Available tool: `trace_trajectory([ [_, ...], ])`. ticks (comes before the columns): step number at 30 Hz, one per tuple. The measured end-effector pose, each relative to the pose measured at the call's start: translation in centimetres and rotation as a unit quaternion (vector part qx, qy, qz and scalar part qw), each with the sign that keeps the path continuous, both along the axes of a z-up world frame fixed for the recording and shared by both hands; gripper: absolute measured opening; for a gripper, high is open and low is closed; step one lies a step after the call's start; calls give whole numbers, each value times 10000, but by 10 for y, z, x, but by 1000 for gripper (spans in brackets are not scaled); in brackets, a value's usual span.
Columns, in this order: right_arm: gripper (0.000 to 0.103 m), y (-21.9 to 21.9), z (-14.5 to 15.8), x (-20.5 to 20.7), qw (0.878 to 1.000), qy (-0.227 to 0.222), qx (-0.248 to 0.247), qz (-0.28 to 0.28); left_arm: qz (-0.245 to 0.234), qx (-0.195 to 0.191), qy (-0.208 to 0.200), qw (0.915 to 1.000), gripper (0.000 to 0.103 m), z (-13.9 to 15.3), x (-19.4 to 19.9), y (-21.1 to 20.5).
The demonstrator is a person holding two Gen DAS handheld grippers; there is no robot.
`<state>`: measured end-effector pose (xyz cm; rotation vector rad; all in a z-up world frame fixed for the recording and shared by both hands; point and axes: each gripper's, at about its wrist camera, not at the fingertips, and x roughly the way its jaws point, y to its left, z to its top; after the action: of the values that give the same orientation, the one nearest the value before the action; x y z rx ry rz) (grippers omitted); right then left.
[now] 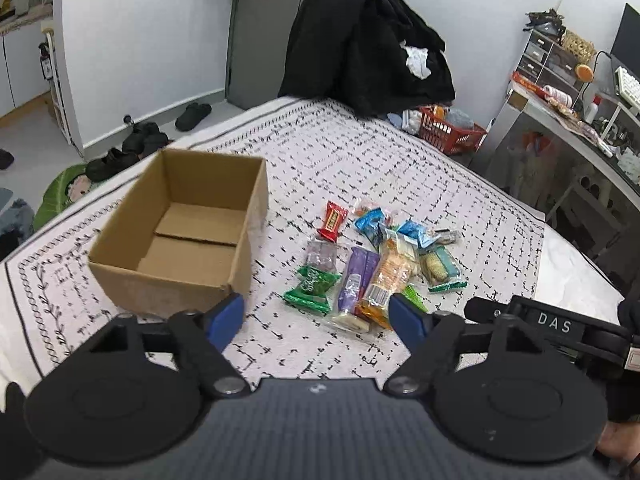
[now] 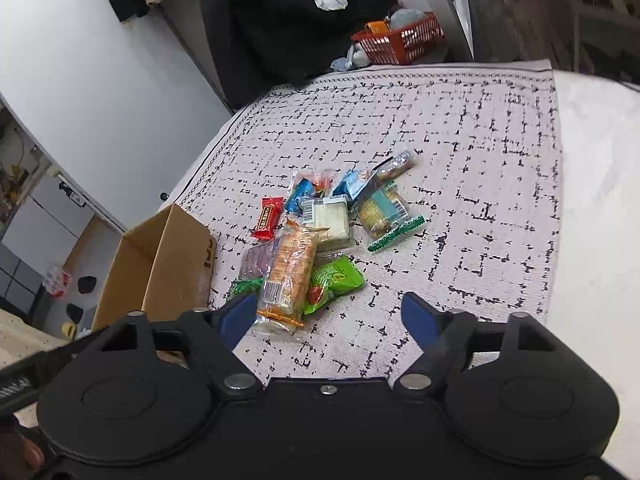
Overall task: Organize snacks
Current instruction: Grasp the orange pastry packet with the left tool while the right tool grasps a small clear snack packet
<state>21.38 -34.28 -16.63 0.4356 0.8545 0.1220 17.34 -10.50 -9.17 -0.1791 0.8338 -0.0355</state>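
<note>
The snacks lay in a loose heap on the patterned cloth, at the centre of the left wrist view and just right of the cardboard box, whose bottom was bare. In the right wrist view the heap sat in the middle of the frame, with the box at the lower left edge.

The left gripper hovered with its blue pads spread wide and nothing between them; the right gripper was likewise wide and empty, low over the near end of the heap.

The packets looked light and soft, in thin crinkly wrap that would likely slip and crush. The long orange biscuit pack lay on top, partly over the purple pack, and looked stiffest; a grip across its narrow middle seemed safest. The green packet touched it on the right and could be dragged along. The red candy bar lay a little apart toward the box, an easy single pick. The flat white sandwich pack looked squashy and would need a gentle pinch at its edges.

Bare cloth lay open to the right and below the heap, giving free room to approach. The box wall stood near the heap on the left, so a lift clear of its rim would be needed. The table's edge was well away.
</note>
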Motion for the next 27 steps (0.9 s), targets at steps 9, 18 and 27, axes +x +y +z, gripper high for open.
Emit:
trace_trajectory([
  [9,71,-20,-18,33,9987,151,357,-332,-162,-97,385,9991,64,-24,41,-20],
  [18,71,-38,-45,66,9946,373,636,-727,-329,-214,646,9971,57,-52,77,-45],
  [27,69,-51,-75,91,9904,509,986,-821,-415,-322,803,9954,55,-78,108,-60],
])
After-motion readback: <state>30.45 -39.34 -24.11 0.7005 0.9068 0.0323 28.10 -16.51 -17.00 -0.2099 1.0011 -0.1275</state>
